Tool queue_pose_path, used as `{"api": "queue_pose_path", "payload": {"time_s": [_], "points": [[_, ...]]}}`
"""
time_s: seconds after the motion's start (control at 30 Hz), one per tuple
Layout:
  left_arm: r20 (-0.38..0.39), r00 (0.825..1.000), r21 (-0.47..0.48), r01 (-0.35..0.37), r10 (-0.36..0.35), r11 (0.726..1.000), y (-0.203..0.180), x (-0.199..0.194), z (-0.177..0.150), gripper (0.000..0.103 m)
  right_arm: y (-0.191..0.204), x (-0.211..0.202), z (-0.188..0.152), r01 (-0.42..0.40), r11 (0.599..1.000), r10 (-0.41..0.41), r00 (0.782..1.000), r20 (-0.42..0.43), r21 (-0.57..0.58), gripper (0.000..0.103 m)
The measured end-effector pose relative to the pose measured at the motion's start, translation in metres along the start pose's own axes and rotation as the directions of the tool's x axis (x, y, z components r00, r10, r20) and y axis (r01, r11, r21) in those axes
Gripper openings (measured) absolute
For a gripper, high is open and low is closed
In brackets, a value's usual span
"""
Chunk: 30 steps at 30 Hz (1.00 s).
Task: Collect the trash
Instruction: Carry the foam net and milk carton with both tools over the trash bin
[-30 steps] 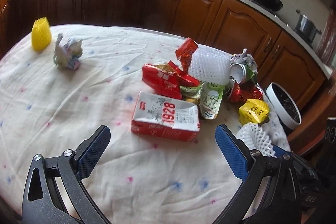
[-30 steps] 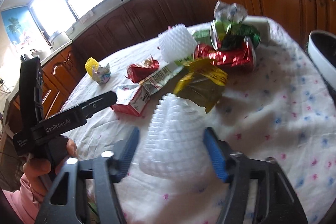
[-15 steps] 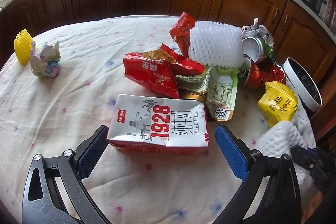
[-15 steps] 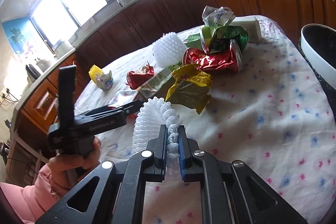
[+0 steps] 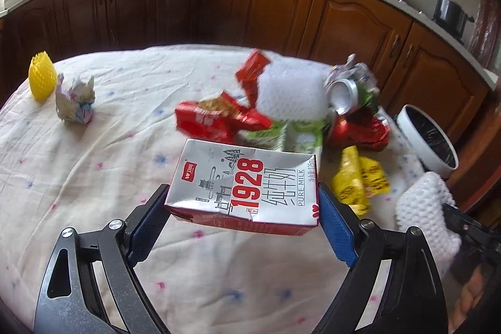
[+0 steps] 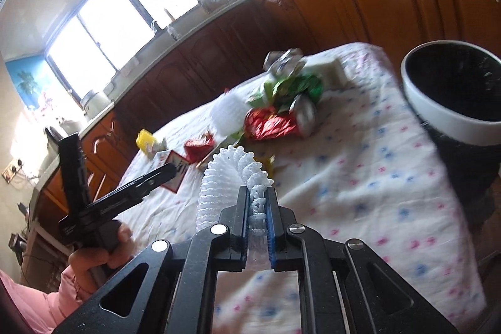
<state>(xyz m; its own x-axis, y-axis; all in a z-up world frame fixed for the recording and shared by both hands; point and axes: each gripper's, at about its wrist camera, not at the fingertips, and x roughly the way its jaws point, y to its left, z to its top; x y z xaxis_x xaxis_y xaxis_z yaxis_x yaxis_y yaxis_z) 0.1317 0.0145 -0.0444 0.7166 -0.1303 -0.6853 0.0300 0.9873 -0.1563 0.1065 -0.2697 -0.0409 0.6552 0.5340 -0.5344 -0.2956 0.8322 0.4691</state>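
Both loaded: left gripper point(image 5: 242, 219) clamps the milk carton point(image 5: 247, 185) w/ the bin point(image 6: 454, 96) off beside it, right gripper point(image 6: 257, 219) pinches foam net point(image 6: 231, 174) nearer the bin — next, prob. carry both over its rim & let go.

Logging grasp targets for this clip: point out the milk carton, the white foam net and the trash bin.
milk carton point(image 5: 247, 188), left wrist view, on its printed top face.
white foam net point(image 6: 219, 180), right wrist view, on its ribbed side.
trash bin point(image 6: 438, 118), right wrist view, on its white rim.
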Motion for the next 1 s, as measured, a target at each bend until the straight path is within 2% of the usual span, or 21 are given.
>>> {"api": "queue_pose_path", "payload": {"time_s": [0.2,0.33,0.57,1.0], "points": [[0.037,0.996,0.058,0.082,-0.084,0.995,-0.042,-0.015,0.017,0.09,-0.028,-0.023,0.016,0.049,0.998,-0.051,0.997,0.063,0.03,0.009],[0.036,0.99,0.107,0.133,-0.137,0.985,-0.075,-0.014,0.025,0.09,-0.054,-0.037,0.028,0.089,0.994,-0.096,0.991,0.098,0.067,0.009],[0.009,0.975,0.187,0.216,-0.221,0.958,-0.139,0.002,0.035,0.09,-0.095,-0.056,0.048,0.155,0.982,-0.169,0.977,0.13,0.107,0.009],[-0.068,0.952,0.257,0.305,-0.298,0.917,-0.214,0.033,0.054,0.09,-0.162,-0.076,0.08,0.234,0.955,-0.264,0.951,0.159,0.183,0.009]]}}
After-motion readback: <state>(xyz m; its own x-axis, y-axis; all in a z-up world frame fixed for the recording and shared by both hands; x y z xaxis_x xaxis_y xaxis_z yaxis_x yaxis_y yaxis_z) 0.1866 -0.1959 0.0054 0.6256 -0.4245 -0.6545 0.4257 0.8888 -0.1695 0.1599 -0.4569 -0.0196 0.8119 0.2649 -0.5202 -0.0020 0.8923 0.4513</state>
